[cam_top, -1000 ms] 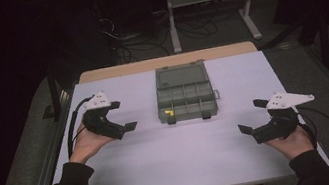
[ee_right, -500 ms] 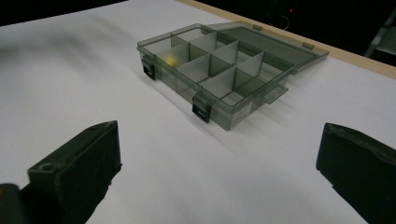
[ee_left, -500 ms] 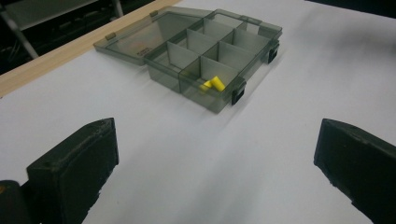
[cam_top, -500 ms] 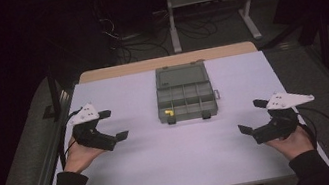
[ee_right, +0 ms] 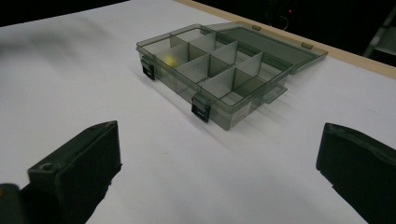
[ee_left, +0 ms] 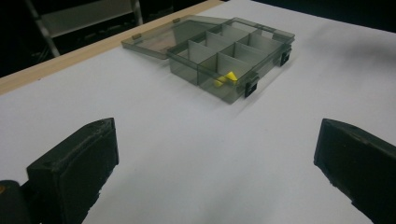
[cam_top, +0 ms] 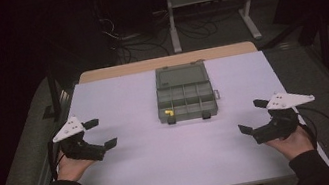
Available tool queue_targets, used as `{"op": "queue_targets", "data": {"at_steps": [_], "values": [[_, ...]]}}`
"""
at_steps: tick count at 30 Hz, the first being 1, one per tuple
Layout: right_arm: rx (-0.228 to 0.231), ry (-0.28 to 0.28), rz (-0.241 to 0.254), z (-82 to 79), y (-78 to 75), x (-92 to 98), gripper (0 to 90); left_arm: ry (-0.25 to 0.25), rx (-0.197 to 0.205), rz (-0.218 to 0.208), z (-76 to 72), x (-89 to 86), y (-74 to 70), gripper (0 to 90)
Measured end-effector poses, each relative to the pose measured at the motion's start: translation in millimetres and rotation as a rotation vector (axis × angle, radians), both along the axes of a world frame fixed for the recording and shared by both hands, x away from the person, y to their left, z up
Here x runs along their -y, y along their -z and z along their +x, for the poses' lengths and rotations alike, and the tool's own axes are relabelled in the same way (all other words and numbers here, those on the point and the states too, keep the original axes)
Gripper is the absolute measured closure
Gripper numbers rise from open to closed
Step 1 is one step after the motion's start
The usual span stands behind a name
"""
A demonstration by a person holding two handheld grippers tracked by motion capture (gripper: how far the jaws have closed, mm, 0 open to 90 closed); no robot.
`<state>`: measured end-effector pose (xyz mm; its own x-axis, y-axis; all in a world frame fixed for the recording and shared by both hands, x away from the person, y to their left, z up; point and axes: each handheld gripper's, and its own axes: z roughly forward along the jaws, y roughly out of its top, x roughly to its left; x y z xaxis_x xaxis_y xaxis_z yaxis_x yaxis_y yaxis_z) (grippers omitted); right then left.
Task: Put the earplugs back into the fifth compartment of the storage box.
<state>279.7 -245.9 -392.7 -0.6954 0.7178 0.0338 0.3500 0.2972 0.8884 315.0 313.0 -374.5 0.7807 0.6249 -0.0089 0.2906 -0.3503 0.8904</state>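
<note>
Pre-approach stage: left gripper (cam_top: pixel 101 133) and right gripper (cam_top: pixel 252 116), both wide and empty, flank the open box (cam_top: pixel 186 100) at far desk (cam_top: pixel 164 163) centre; next, I judge, reach inward to it.

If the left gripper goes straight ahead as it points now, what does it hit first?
Probably the open box: the left gripper points at its near corner, where a yellow piece lies. Bare table lies between.

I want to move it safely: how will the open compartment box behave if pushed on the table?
The compartment box looks like thin, nearly empty plastic, so probably light and stiff. It sits flat on the smooth table, so it would likely slide rather than tip. Its open lid may flap.
</note>
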Motion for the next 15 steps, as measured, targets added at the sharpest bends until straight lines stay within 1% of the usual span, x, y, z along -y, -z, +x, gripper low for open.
{"op": "queue_targets", "data": {"at_steps": [4,11,14,15], "values": [[0.001,0.000,-0.002,-0.2,0.1,0.1,0.0,-0.022,0.014,-0.038,-6.5,-9.6,0.2,0.0],[-0.001,0.004,-0.001,-1.0,0.5,0.7,0.0,-0.054,0.030,-0.083,-17.2,-24.7,3.9,0.0],[-0.002,0.004,0.000,-1.7,0.9,1.0,0.0,-0.075,0.038,-0.119,-21.7,-31.2,6.6,0.0],[-0.002,0.005,0.001,-2.0,0.8,1.3,0.0,-0.078,0.039,-0.119,-22.4,-32.5,7.2,0.0]]}}
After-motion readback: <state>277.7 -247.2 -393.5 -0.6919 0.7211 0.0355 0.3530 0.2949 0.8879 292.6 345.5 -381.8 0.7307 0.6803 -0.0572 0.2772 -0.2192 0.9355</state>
